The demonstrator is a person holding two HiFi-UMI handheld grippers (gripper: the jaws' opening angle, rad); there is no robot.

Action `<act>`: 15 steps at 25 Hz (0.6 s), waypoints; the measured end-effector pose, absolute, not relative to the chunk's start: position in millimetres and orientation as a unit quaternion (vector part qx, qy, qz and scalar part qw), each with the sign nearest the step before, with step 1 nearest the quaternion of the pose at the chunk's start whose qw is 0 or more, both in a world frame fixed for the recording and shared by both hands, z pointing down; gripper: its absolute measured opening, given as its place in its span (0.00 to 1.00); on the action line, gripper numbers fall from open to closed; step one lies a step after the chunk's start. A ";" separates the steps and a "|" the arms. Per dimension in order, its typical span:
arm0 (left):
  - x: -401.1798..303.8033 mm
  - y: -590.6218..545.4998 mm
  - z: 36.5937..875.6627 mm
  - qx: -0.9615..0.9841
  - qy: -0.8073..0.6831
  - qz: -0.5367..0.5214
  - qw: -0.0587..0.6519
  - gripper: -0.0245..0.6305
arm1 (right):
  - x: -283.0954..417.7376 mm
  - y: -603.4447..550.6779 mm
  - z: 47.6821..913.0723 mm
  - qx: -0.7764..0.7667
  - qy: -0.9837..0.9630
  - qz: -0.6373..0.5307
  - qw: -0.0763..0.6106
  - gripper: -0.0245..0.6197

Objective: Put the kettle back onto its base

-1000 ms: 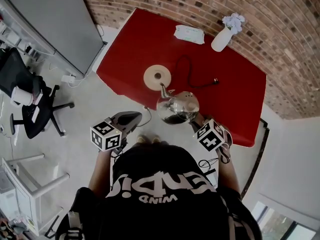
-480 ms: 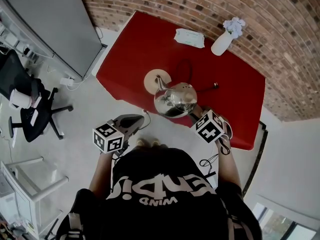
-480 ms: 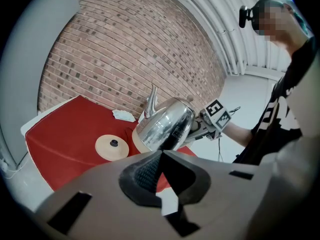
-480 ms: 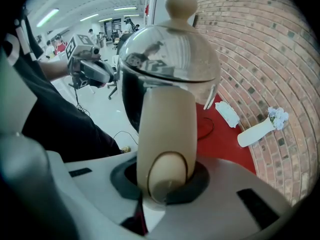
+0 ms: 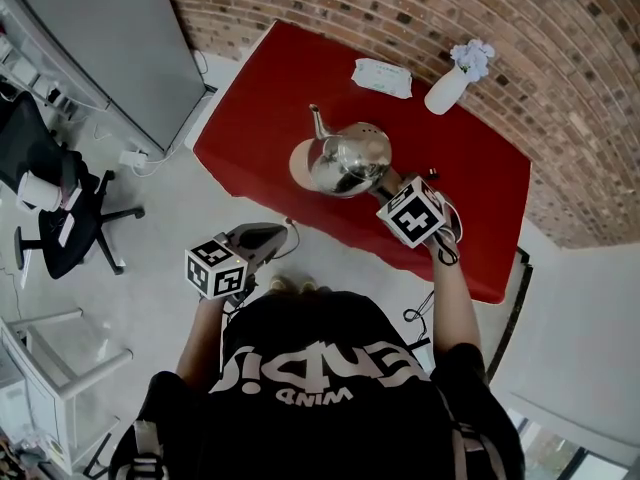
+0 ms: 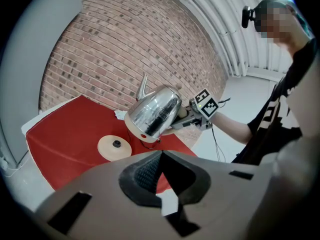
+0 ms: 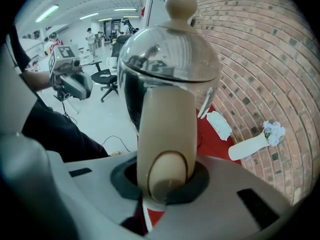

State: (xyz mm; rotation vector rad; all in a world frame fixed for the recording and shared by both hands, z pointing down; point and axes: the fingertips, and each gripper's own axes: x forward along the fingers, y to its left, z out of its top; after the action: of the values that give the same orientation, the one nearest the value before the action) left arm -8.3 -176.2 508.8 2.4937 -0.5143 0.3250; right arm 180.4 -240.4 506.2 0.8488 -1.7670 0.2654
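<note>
Kettle has moved since a second ago: it was over the near edge of the counter and has been carried away from the person. In the head view it now covers most of the base. The left gripper view shows it still in the air, tilted, above and just right of the base and not touching it. So the carry looks nearly done; what's left is probably levelling, centring over the connector and lowering. Counter: wide, flat, covered in smooth red cloth. Kettle: bulbous mirror-polished steel, thin curved spout pointing away from the person, a thick matte cream handle and a round cream lid knob. The slick body shouldn't matter, since the grip is on the handle. Base: flat cream disc with a small dark hub in the middle. Right tongs are clamped narrow around the lower end of the kettle handle, with dark pads hugging it. Left tongs have their tips together with nothing between them, held back off the counter's near edge. White vase and white packet sit at the far side, well apart from the base.
</note>
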 end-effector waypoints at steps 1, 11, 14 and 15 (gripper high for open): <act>-8.7 -177.0 509.1 0.931 -0.193 0.121 0.284 0.05 | 180.6 -247.0 504.3 0.360 -0.746 0.109 0.549 0.14; -15.2 -182.2 513.2 0.929 -0.195 0.124 0.289 0.05 | 171.1 -303.6 494.8 0.365 -0.747 0.097 0.547 0.14; -16.0 -184.0 514.8 0.928 -0.196 0.125 0.291 0.05 | 173.7 -311.8 501.7 0.359 -0.743 0.101 0.555 0.14; -16.5 -184.9 515.2 0.928 -0.197 0.125 0.291 0.05 | 174.1 -314.2 504.2 0.358 -0.742 0.103 0.557 0.14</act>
State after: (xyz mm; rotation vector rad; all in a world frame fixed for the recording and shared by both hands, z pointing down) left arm -16.5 -184.9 515.2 2.4741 -0.5248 0.3334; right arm 174.1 -314.2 504.2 0.8450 -1.7519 0.2426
